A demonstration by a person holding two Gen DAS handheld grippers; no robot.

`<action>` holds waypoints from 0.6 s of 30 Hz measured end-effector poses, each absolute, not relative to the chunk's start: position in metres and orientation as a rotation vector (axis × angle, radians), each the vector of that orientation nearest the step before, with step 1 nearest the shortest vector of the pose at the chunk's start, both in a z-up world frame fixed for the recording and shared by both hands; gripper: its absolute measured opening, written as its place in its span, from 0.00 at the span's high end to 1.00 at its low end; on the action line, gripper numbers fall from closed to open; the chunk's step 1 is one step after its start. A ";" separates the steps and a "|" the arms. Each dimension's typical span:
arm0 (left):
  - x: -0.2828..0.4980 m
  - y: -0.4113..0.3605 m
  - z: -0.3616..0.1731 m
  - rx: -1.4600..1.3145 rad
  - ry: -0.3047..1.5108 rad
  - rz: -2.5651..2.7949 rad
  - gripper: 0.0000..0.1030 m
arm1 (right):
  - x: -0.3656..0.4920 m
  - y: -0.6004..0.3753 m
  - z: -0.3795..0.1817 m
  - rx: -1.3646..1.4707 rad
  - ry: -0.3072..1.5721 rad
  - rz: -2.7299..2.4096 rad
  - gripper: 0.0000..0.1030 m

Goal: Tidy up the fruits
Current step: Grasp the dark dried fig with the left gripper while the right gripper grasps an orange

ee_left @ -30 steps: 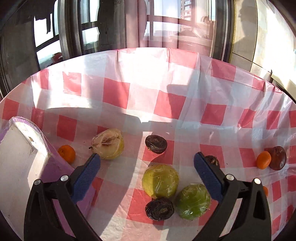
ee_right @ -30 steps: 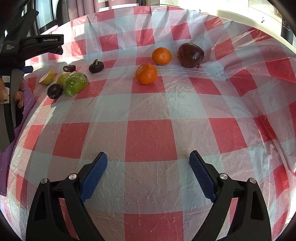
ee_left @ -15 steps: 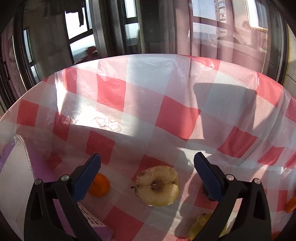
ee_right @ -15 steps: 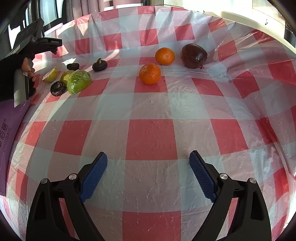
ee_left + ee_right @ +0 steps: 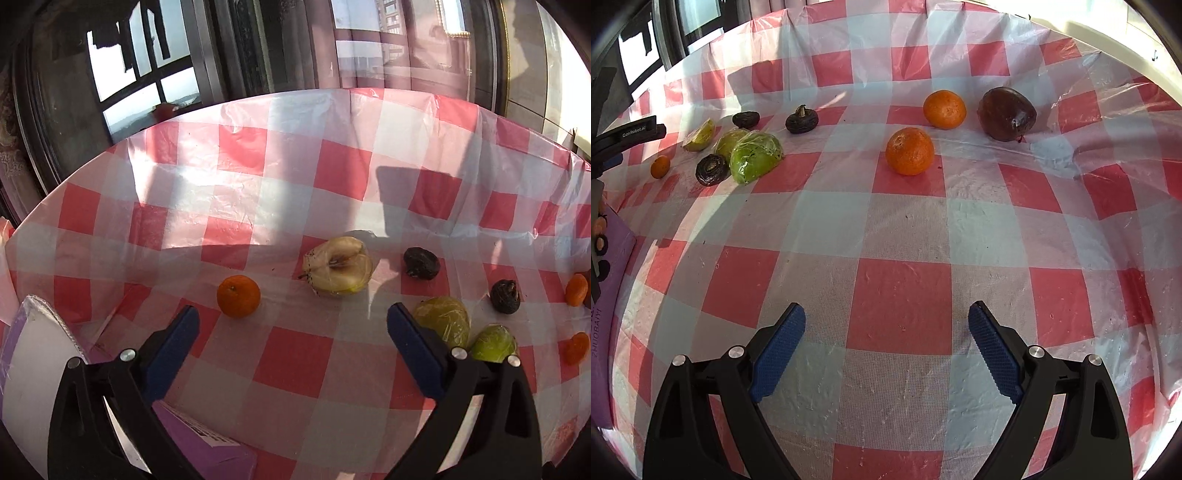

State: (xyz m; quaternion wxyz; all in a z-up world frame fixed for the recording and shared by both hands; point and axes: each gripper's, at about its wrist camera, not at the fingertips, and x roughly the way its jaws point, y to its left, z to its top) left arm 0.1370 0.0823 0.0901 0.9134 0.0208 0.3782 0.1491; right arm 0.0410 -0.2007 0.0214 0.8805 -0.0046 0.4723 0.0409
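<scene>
In the left wrist view a wrapped half apple (image 5: 338, 270) lies cut side up, with a small orange (image 5: 238, 296) to its left and two dark wrinkled fruits (image 5: 421, 262) (image 5: 505, 291) to its right. Two wrapped green fruit halves (image 5: 443, 319) (image 5: 494, 344) sit near the right finger. My left gripper (image 5: 293, 341) hangs open and empty, short of the fruit. In the right wrist view two oranges (image 5: 910, 150) (image 5: 944, 109) and a dark red fruit (image 5: 1006, 113) lie far ahead. My right gripper (image 5: 886, 347) is open over bare cloth.
A red-and-white checked plastic cloth (image 5: 901, 306) covers the table. A purple and white box (image 5: 29, 365) stands at the left in the left wrist view, its purple side (image 5: 605, 280) at the left edge of the right wrist view. Windows stand behind the table's far edge.
The left gripper has pulled back and turned, so the half apple and small orange now lie farther ahead and more fruit shows at the right. The right gripper has barely moved.
</scene>
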 end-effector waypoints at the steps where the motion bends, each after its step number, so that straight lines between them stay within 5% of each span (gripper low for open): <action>1: 0.138 0.073 0.088 0.060 0.772 0.296 0.02 | 0.048 -0.203 0.025 0.007 0.964 0.075 0.16; 10: 0.126 0.025 0.099 0.324 0.612 0.299 0.02 | 0.123 -0.188 0.017 -0.061 0.948 0.067 0.16; 15: 0.138 0.004 0.082 0.257 0.779 0.040 0.02 | 0.157 -0.193 0.017 -0.016 0.960 0.048 0.18; 18: 0.144 0.001 0.055 0.194 0.877 -0.007 0.02 | 0.166 -0.194 0.019 -0.025 0.945 0.048 0.33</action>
